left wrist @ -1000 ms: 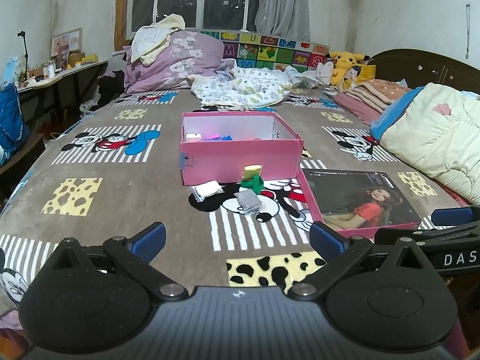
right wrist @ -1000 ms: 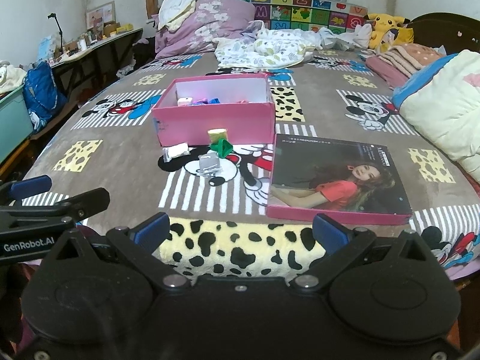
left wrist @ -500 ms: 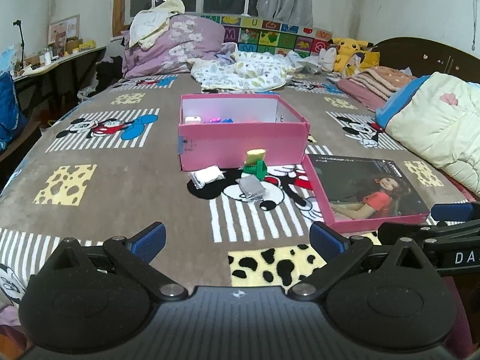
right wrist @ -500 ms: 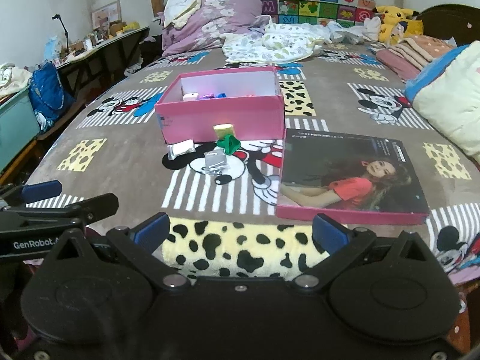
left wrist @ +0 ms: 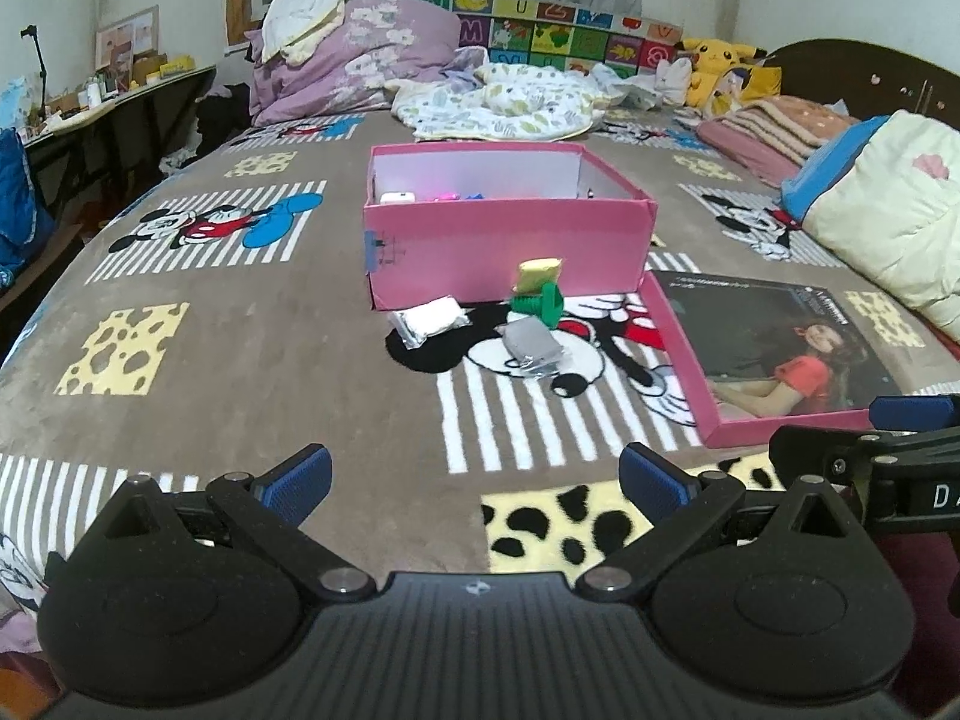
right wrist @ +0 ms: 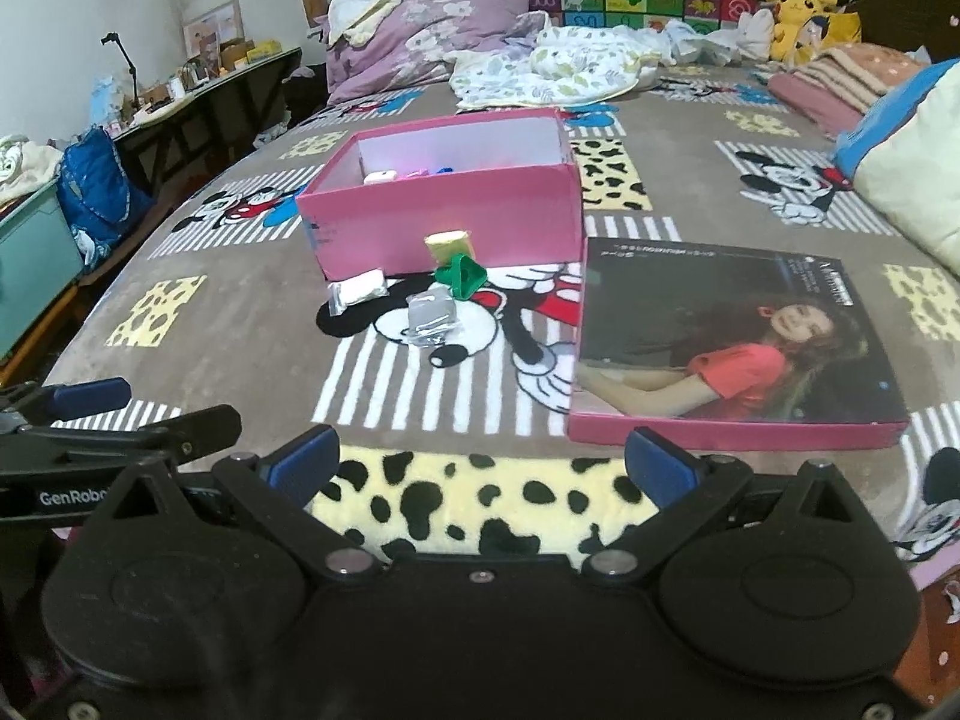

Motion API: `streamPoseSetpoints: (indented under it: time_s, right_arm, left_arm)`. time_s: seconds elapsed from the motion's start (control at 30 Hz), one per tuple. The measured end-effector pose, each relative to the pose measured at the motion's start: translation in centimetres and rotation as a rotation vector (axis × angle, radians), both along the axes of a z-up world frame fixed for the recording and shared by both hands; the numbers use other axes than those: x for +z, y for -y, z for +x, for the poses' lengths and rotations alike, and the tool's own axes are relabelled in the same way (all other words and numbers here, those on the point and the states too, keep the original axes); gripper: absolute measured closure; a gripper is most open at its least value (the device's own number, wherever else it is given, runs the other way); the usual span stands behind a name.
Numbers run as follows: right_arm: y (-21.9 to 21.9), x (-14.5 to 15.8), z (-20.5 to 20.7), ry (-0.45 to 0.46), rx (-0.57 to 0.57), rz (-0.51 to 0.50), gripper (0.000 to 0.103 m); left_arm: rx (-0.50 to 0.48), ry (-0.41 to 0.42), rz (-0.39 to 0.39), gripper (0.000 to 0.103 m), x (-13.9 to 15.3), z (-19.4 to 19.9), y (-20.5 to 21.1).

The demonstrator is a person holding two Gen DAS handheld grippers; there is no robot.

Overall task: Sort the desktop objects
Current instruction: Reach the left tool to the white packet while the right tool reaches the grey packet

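We are holding the left gripper (left wrist: 474, 474) and the right gripper (right wrist: 483, 465) low over the near edge of the bed (left wrist: 198, 360), both with fingers spread wide and carrying nothing. The pink box (left wrist: 504, 234) is standing open in the middle of the bed, with a few small things already lying inside, and its lid (right wrist: 732, 342) is resting just right of it. In front of the box four small objects are waiting close together: a white packet (left wrist: 429, 321), a yellow block (left wrist: 538, 273), a green piece (left wrist: 540, 303) and a grey packet (left wrist: 531, 343). We are judging that the approach step is in hand; next we need to reach far forward and close on one object, probably the grey packet, the nearest one.
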State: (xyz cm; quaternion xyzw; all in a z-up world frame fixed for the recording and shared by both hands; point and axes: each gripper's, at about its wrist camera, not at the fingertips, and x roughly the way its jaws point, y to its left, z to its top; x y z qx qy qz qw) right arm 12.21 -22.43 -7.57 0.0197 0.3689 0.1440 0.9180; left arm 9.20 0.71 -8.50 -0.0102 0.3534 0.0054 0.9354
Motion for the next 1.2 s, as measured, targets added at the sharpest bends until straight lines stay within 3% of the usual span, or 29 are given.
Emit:
streamPoseSetpoints:
  time_s: [0.53, 0.9, 1.03, 1.2]
  right_arm:
    - [-2.0, -3.1, 5.9, 0.079, 0.1, -0.09, 0.0]
    - [-3.2, -4.6, 11.4, 0.057, 0.109, -0.022, 0.0]
    - [-4.1, -5.3, 12.6, 0.077, 0.124, -0.003, 0.001]
    - [-6.1, -6.1, 14.2, 0.125, 0.197, -0.055, 0.002]
  left_arm:
    - [0.008, 0.032, 0.06, 0.001, -2.4, 5.0, -1.6]
    - [0.063, 0.004, -0.04, 0.001, -3.9, 9.4, -5.3]
    - [0.071, 0.028, -0.03, 0.001, -4.4, 10.9, -5.5]
    - [0.077, 0.038, -0.022, 0.002, -5.1, 13.4, -5.6]
